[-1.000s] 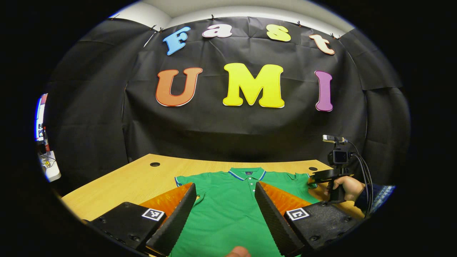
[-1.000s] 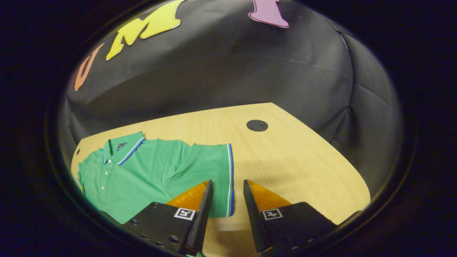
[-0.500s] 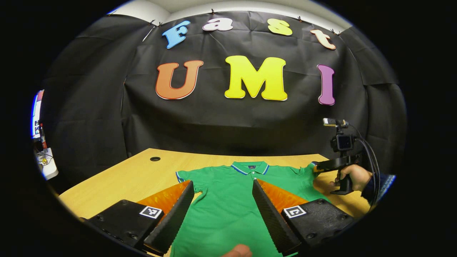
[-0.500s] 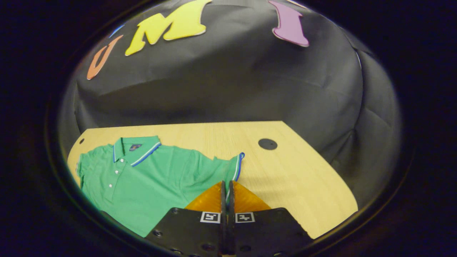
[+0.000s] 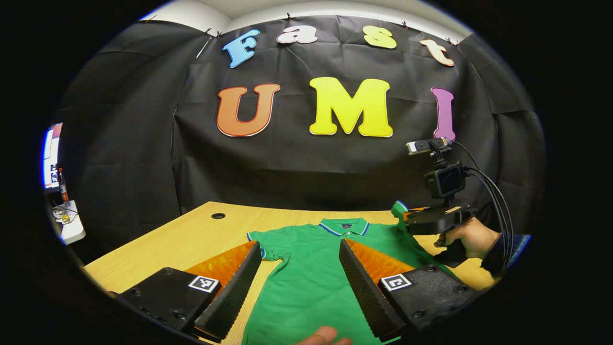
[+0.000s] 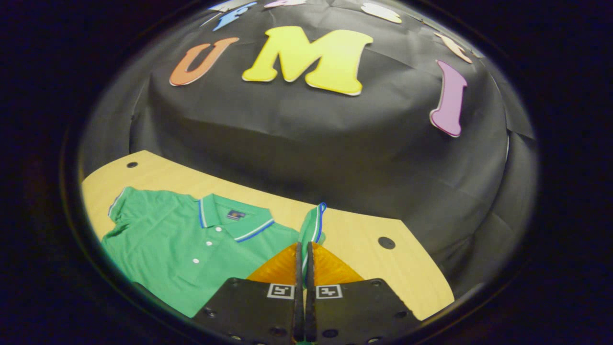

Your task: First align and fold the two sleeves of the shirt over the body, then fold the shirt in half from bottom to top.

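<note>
A green polo shirt [image 5: 316, 268] [image 6: 191, 244] with blue-and-white trim lies face up on the wooden table [image 5: 191, 235], collar toward the wall. My right gripper [image 6: 302, 249] is shut on the shirt's right sleeve [image 6: 312, 225] and holds its striped cuff up off the table. In the left gripper view that gripper [image 5: 407, 215] hangs at the right with a hand [image 5: 467, 237] on its handle and the sleeve [image 5: 398, 209] raised at its tip. My left gripper [image 5: 299, 249] stands open above the shirt's body, nothing between its fingers. The left sleeve [image 5: 258, 238] lies flat.
The table has round cable holes [image 5: 218, 216] [image 6: 386, 242] near its back corners. The black cloth wall stands close behind the table's far edge. A fingertip [image 5: 323, 335] shows at the bottom of the left gripper view. Cluttered equipment [image 5: 60, 211] sits at the far left.
My right gripper shut on the right sleeve's cuff, then lifted it off the table and swung toward the shirt's middle. My left gripper stayed open, barely moving.
</note>
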Available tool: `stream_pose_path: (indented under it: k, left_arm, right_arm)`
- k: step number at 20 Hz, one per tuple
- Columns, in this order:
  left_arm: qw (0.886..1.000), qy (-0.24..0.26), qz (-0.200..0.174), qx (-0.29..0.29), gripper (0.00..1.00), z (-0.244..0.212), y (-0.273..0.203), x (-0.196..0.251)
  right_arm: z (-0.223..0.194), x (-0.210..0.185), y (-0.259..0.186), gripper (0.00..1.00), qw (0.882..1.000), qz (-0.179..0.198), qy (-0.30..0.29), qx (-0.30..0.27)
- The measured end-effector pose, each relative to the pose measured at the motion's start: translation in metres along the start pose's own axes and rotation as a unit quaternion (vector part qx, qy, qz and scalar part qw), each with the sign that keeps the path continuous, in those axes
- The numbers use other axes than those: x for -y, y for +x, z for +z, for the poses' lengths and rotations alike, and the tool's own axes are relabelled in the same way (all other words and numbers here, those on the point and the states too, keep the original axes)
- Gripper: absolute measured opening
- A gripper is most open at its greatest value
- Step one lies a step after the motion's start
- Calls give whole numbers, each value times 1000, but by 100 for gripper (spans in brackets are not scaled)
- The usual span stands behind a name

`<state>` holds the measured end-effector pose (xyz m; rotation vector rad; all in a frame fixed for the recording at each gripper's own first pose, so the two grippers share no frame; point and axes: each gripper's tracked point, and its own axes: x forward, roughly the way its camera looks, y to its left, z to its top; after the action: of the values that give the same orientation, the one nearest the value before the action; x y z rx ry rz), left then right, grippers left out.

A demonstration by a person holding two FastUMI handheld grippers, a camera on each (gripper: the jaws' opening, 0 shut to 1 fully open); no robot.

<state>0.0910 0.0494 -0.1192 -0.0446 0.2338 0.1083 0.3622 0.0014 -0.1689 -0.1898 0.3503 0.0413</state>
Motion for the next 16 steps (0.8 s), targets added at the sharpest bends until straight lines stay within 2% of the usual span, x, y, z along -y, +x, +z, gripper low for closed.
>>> stream_pose_path:
  k: [3, 5, 9, 10, 11, 13, 16]
  left_arm:
    - [1000, -5, 3, -3, 100, -3, 5, -1]
    - [1000, -10, 1, -10, 100, -10, 12, -1]
    - [999, -15, 14, -35, 100, -31, 29, -10]
    - [999, -12, 17, -36, 100, -34, 33, -13]
    - [999, -7, 16, -42, 100, -37, 37, -16]
    - [998, -2, 17, -57, 100, -45, 41, -21]
    - [998, -8, 37, -43, 100, -32, 49, -35]
  right_arm:
    - [21, -18, -23, 60, 999, 25, 12, 43]
    - [34, -8, -50, 97, 997, 13, 19, 73]
    - [32, 19, -108, 95, 994, 1, 36, 107]
    - [28, 30, -123, 97, 992, -7, 40, 115]
    - [24, 43, -139, 95, 991, -20, 46, 121]
    - [7, 60, -167, 95, 990, -24, 62, 123]
    - [-26, 83, -196, 95, 990, -25, 73, 115]
